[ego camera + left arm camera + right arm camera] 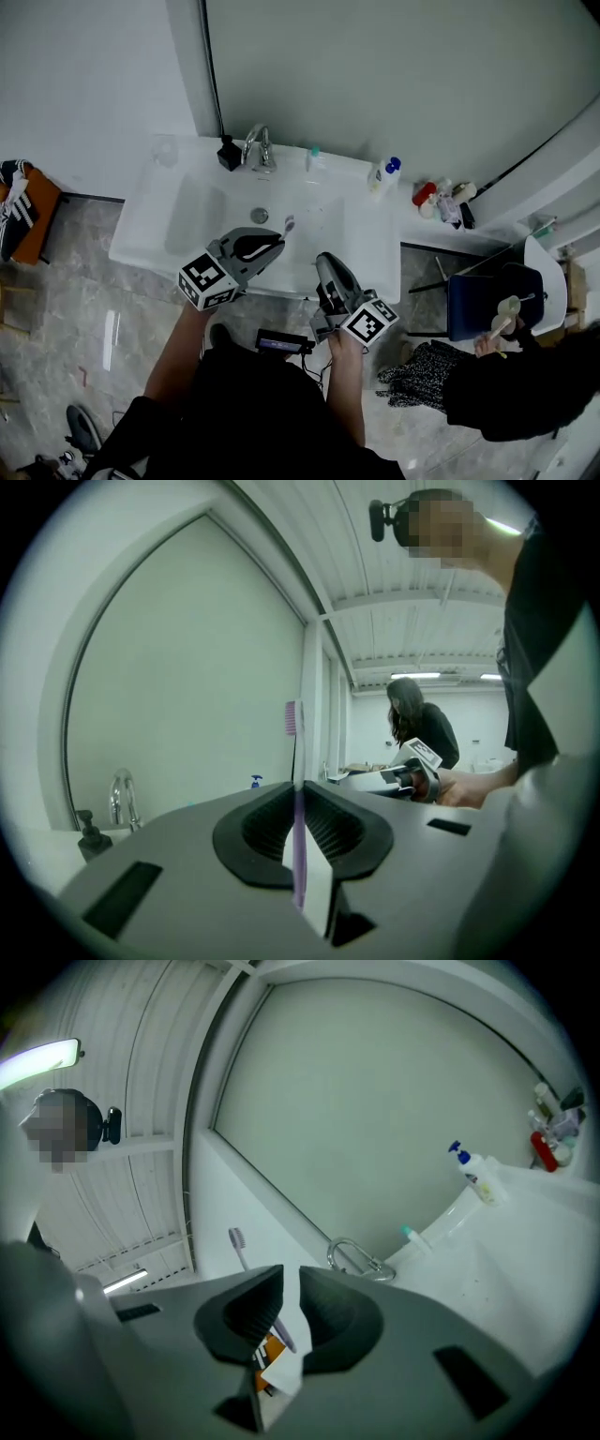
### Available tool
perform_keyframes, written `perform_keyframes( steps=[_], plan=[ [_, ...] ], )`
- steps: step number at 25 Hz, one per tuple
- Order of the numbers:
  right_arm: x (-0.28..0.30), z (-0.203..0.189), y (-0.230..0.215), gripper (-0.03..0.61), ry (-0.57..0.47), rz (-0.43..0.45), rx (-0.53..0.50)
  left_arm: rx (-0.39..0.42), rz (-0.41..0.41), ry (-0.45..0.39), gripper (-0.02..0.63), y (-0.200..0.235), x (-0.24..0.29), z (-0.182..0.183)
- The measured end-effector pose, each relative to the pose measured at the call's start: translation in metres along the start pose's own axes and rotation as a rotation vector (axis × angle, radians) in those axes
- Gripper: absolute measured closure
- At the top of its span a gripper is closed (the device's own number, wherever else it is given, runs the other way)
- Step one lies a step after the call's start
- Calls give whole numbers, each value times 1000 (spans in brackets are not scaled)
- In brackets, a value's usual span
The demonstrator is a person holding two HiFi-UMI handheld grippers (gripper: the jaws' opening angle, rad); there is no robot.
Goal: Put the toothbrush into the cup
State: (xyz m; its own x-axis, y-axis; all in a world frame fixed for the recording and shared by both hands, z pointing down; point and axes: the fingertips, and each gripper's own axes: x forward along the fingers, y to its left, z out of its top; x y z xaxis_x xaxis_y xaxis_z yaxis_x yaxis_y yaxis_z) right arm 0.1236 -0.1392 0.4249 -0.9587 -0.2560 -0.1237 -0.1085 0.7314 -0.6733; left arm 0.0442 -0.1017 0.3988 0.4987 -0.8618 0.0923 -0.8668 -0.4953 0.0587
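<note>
My left gripper [279, 246] [300, 808] is shut on a purple toothbrush [289, 223] [293, 724] over the front of the white sink [187, 225]. The brush stands upright out of the jaws, bristle head on top. My right gripper [323, 261] [289, 1302] hovers just to the right of it over the sink's front edge; its jaws stand a narrow gap apart with nothing gripped. In the right gripper view the toothbrush [237, 1239] shows past the left jaw. A faint clear cup [164, 150] seems to stand on the sink's far left corner.
A chrome faucet [258, 145] [354, 1258] and a black soap dispenser [228, 153] stand at the sink's back. A white bottle with a blue cap [384, 175] [473, 1174] and several toiletries [445, 202] stand at the right. Another person [525, 375] sits at the right.
</note>
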Motion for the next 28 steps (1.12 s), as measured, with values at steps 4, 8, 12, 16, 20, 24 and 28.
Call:
perform_keyframes(
  steps=[4,8,12,16,20,24,28],
  plan=[
    [31,-21,16,528,45,11,-14,-66,38,-57,574,25,-42,-2],
    [63,-47,40,529,87,21,-24,-102,63,-117,574,48,-87,1],
    [90,-76,63,528,137,26,-37,-142,87,-184,574,69,-129,1],
    [116,-96,81,529,171,22,-54,-179,103,-259,574,91,-167,5],
    [141,-120,101,528,201,24,-70,-211,121,-311,574,107,-206,4],
    [166,-147,119,529,252,40,-86,-223,149,-356,574,124,-243,1],
    [182,-168,135,529,298,51,-100,-238,170,-389,574,132,-271,-3]
  ],
)
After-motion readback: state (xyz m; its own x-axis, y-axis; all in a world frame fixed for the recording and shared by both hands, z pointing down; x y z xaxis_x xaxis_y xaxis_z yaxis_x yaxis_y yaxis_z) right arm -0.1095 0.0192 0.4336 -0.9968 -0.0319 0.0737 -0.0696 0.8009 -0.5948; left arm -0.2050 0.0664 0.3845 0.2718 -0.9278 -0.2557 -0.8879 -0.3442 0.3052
